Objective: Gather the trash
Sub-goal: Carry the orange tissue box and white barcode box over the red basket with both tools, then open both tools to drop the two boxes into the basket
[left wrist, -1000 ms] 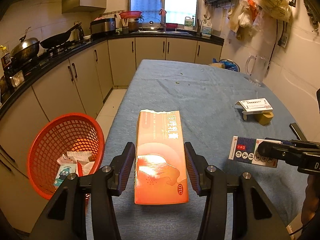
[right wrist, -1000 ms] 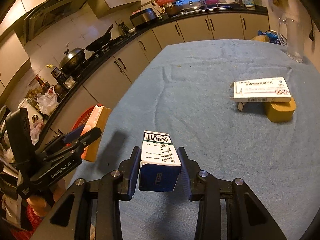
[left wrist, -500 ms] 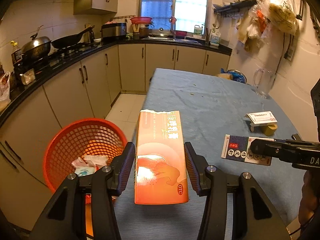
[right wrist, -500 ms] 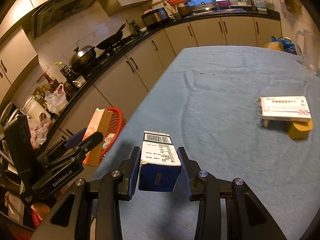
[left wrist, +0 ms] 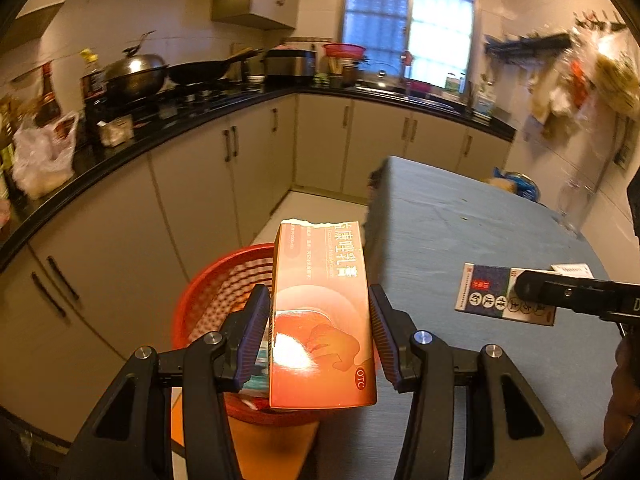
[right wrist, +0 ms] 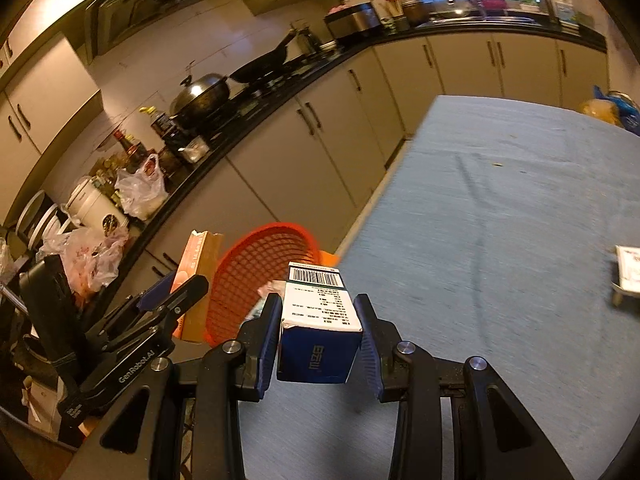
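Observation:
My left gripper is shut on a long orange medicine box with a torn far end and holds it over the near rim of the red mesh basket. My right gripper is shut on a small blue and white box with a barcode on top, held above the table's left edge. That box also shows in the left wrist view. The basket stands on the floor beside the table, and the orange box shows left of it in the right wrist view.
The blue-clothed table fills the right. A white medicine box lies on it at the far right. Beige cabinets with a black counter run along the left and back. A glass jug stands at the table's far right.
Both grippers have swung left with their boxes. The orange box has gone from over the table to over the basket. The blue box has neared the table's left edge.

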